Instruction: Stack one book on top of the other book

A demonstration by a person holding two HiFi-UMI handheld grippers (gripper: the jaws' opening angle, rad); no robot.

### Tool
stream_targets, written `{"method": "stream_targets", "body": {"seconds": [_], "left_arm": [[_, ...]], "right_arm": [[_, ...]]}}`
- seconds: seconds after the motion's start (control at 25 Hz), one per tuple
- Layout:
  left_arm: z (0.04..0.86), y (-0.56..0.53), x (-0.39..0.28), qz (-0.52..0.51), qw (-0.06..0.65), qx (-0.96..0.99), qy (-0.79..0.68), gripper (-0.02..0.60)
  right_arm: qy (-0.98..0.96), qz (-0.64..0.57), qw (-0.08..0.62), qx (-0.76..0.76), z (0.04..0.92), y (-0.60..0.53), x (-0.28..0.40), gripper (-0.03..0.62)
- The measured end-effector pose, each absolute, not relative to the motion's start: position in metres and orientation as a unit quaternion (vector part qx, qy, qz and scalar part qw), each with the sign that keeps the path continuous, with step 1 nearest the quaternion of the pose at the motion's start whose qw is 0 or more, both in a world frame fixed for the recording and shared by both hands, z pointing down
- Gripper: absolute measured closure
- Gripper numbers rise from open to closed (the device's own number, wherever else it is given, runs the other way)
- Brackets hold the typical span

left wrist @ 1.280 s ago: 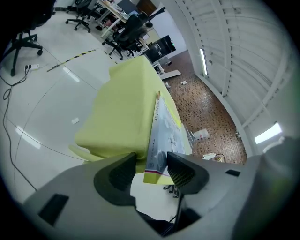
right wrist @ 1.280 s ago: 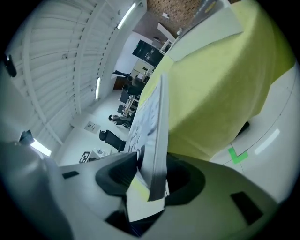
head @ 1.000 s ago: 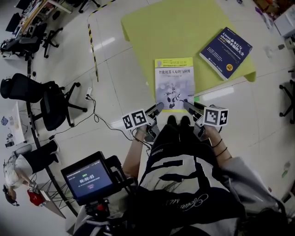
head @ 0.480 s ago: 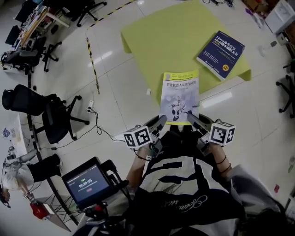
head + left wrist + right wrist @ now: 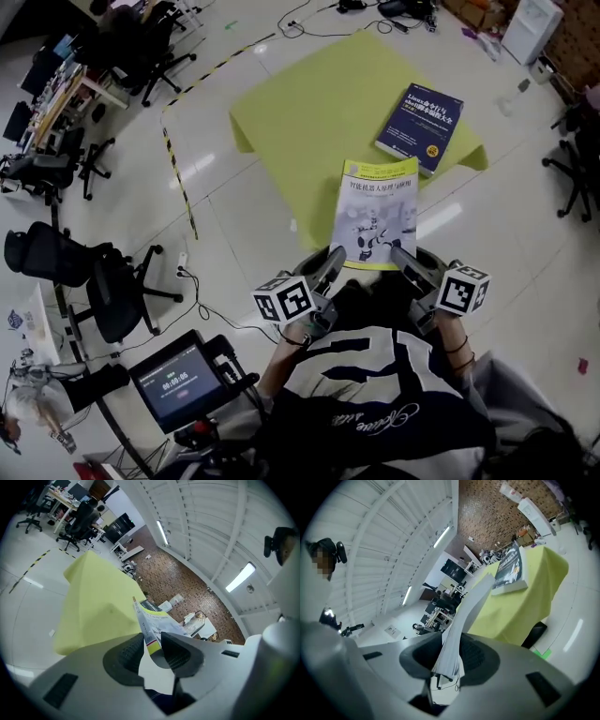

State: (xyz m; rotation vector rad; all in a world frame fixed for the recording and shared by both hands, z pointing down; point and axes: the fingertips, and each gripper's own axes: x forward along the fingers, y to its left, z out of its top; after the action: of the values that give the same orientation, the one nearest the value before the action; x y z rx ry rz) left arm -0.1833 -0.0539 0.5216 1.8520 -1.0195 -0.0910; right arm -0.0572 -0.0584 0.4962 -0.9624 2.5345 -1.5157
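My left gripper has just been drawing its fingers in, and they now clamp the near left corner of the yellow book. My right gripper has just let its fingers out a little, yet they still press on the book's near right corner, with the page edges standing between them.

A second ago this book lay flat at the near edge of the bench. Now it is off the surface, carried between both grippers with its far end reaching out over the near edge. I judge the pick-up done and the carry just starting.

The blue book lies flat near the far right corner of the bench, well apart from the one I hold. It sits close to that corner, so I should not push it further out when I set mine down.

The yellow-green cover between the two books is bare, which leaves an open path. The office chairs stand well off to the left on the floor.
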Motion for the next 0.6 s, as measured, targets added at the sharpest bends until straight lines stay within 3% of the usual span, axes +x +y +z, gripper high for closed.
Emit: {"method": "stream_targets", "body": {"seconds": [0.6], "left_arm": [[0.497, -0.228, -0.073, -0.037, 0.451, 0.805, -0.384, 0.463]], "right_arm": [[0.838, -0.421, 0.026, -0.345, 0.465, -0.221, 0.05, 0.487]]}}
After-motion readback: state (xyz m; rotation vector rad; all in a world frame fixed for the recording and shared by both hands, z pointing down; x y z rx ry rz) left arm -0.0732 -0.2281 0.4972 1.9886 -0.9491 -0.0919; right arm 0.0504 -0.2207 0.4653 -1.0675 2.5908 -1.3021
